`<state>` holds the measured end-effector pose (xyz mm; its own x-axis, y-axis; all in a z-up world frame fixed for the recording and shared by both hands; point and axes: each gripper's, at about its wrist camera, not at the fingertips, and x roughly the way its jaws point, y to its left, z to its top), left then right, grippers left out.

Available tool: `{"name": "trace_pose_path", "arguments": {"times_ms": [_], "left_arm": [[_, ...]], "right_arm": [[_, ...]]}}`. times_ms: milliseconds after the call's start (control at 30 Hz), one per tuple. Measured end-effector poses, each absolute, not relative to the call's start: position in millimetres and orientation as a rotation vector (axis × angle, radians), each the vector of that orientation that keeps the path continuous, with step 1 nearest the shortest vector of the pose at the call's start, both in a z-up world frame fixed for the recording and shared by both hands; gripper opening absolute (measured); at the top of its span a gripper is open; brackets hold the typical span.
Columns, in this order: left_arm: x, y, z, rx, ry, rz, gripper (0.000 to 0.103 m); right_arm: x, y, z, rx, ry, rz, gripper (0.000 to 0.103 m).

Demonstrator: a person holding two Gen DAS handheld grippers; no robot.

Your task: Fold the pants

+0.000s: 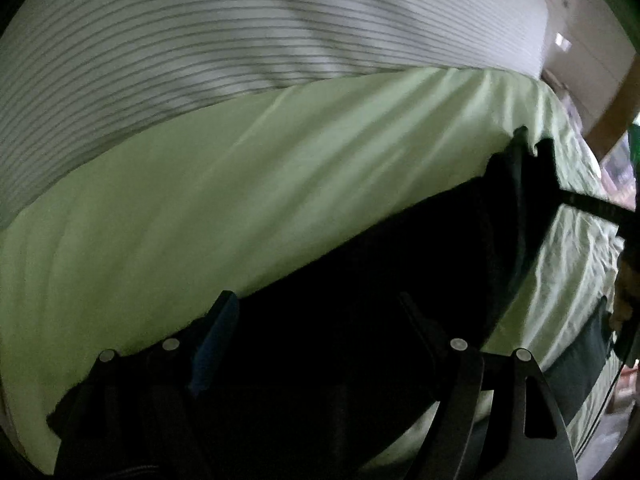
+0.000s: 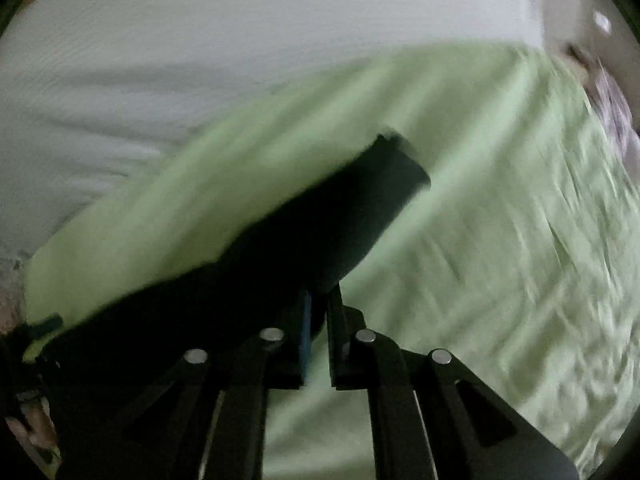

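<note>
Left gripper, jaws spread wide over the dark pants, which stretch across the pale green sheet on the bed. Right gripper, jaws nearly closed, pinching the pants' edge.

Pale green sheet over bed, striped white fabric behind, wooden post at right.

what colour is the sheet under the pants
Light green sheet, under the dark pants; clearest in the left wrist view.
</note>
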<state>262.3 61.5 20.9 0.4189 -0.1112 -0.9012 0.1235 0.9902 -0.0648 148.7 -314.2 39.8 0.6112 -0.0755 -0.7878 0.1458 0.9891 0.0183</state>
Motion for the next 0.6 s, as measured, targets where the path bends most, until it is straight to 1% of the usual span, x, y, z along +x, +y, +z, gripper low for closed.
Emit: {"name": "trace_pose_path", "arguments": {"times_ms": [67, 133, 200, 233, 267, 333, 433, 600], "left_arm": [[271.0, 52.4, 18.0, 0.037, 1.141, -0.166, 0.079], [280.9, 45.2, 14.2, 0.064, 1.15, -0.187, 0.079], [292.1, 37.8, 6.9, 0.087, 1.169, -0.197, 0.079], [297.5, 33.6, 3.4, 0.096, 1.177, -0.207, 0.079], [303.5, 29.2, -0.2, 0.103, 1.187, -0.216, 0.079], [313.4, 22.3, -7.0, 0.113, 1.208, -0.239, 0.079], [330.0, 12.8, -19.6, 0.137, 1.246, -0.264, 0.078], [349.1, -10.3, -39.6, 0.145, 1.321, -0.316, 0.071]], "right_arm": [[135.6, -326.7, 37.2, 0.063, 0.923, -0.188, 0.013], [127.7, -337.8, 42.6, 0.072, 0.904, -0.209, 0.014], [125.6, -354.6, 55.2, 0.109, 0.877, -0.198, 0.018], [132.7, -359.1, 60.7, 0.107, 0.875, -0.192, 0.028], [139.3, -357.4, 62.2, 0.103, 0.871, -0.185, 0.044], [163.4, -355.9, 70.5, 0.096, 0.843, -0.136, 0.058], [198.8, -347.9, 81.1, 0.065, 0.838, -0.056, 0.059], [243.1, -350.0, 75.6, 0.014, 0.912, -0.044, 0.059]]}}
